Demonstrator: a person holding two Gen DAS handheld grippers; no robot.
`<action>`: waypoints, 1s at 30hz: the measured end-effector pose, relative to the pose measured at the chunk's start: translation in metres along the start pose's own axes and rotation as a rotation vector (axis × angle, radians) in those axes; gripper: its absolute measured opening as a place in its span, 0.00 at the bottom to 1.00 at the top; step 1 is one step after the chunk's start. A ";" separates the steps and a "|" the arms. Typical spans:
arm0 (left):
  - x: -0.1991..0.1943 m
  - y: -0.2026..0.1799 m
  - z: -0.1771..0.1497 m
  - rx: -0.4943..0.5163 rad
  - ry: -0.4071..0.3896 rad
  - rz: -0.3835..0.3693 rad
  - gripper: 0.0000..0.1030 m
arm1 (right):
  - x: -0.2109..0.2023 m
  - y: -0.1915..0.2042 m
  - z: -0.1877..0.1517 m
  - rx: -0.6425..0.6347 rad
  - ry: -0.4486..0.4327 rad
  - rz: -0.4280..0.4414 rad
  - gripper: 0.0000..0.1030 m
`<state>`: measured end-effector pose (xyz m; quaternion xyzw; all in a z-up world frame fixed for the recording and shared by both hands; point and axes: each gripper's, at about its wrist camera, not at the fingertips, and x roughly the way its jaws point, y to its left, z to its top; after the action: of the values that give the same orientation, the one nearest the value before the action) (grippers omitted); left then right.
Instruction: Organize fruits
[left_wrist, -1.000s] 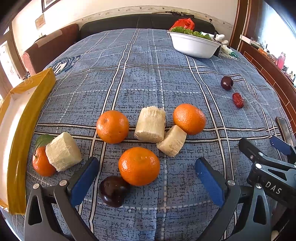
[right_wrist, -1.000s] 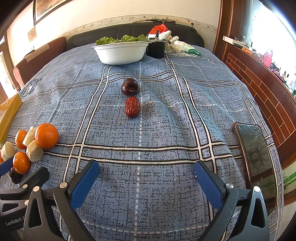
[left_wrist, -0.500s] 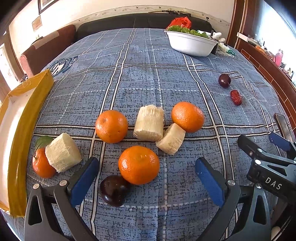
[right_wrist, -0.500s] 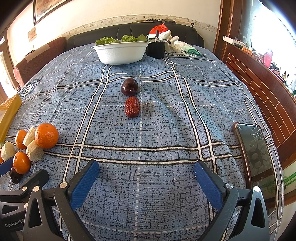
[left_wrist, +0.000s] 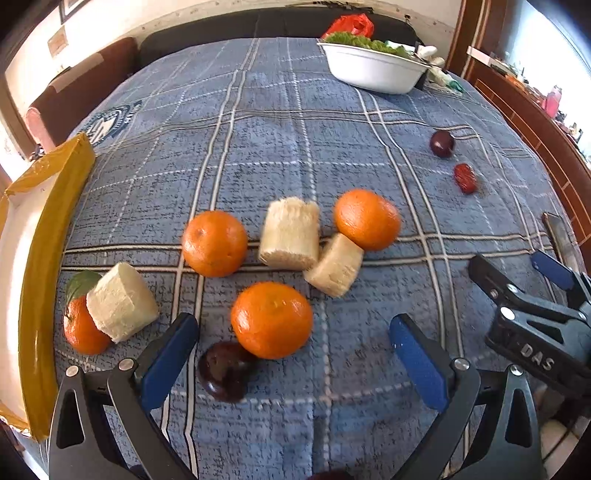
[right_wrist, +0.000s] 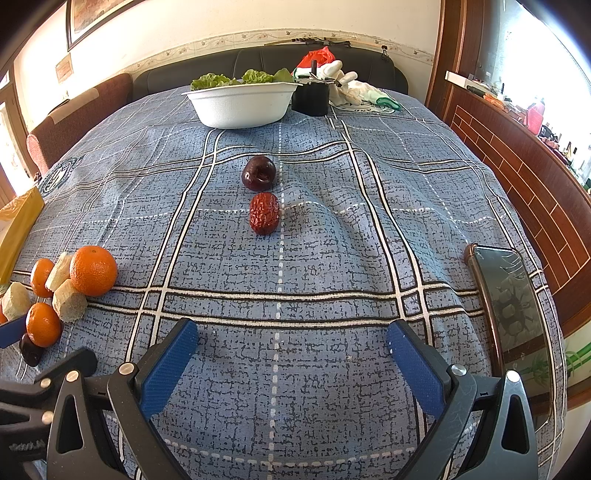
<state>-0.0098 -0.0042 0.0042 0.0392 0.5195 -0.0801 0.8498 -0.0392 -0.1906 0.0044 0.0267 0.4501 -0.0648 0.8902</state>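
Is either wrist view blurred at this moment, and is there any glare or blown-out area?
Left wrist view: motion blur smears the oranges and the dark plum. Right wrist view: sharp, the red date shows its wrinkles; the window at the upper right is blown out; the phone screen carries reflections. Both show fisheye bending.

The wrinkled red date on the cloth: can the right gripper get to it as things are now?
Probably yes. The right gripper is open and the date lies straight ahead, with only bare tablecloth between; the dark plum sits behind it.
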 end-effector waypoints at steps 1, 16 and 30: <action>-0.003 0.001 -0.001 -0.005 0.002 -0.030 1.00 | 0.001 -0.001 0.001 -0.006 0.001 0.004 1.00; -0.203 0.064 -0.061 -0.017 -0.625 -0.223 1.00 | 0.001 0.003 0.003 0.029 0.082 -0.016 1.00; -0.254 0.158 -0.101 -0.189 -0.708 -0.105 1.00 | -0.100 0.027 -0.017 0.029 -0.120 0.126 0.88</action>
<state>-0.1842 0.1904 0.1807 -0.0965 0.1997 -0.0839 0.9715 -0.1081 -0.1528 0.0745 0.0640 0.3926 -0.0169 0.9173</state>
